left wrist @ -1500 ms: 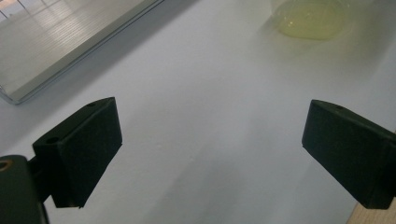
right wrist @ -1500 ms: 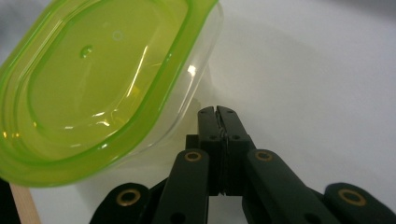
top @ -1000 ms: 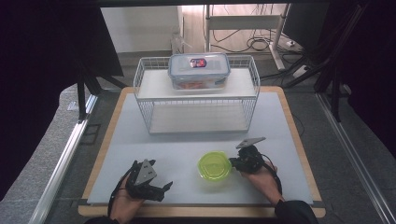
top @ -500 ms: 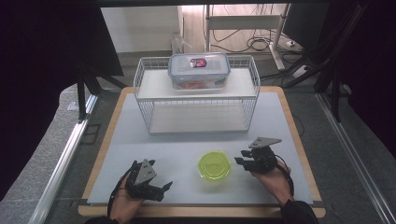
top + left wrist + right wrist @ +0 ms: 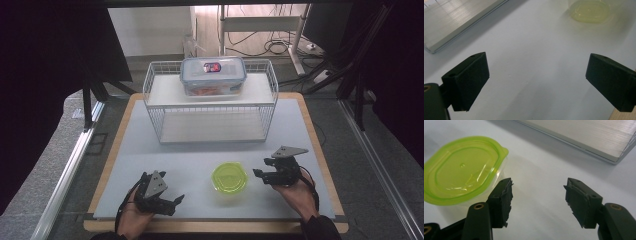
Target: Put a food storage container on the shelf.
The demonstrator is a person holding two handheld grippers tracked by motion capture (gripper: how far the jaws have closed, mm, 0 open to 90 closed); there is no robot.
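Green-lidded tub [image 5: 229, 178] sits near the table's [image 5: 200, 155] front from above, between my left gripper [image 5: 170, 202] and right gripper [image 5: 262, 172]; far back, a wire rack [image 5: 155, 107] carries a clear box [image 5: 213, 75]. Left gripper view: jaws wide, empty, the tub blurred and cut off. Right gripper view: jaws moderately apart, empty, just beside the tub's lid [image 5: 461, 170].

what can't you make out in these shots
- Box contents: in the high view its clouded walls and lid label show only an orange blur inside.
- Label on the box lid: too small to read from the high view.
- Green tub: cut off by the top edge and blurred in the left gripper view.
- Rack: in the right gripper view the frame edge leaves just a corner of its base.
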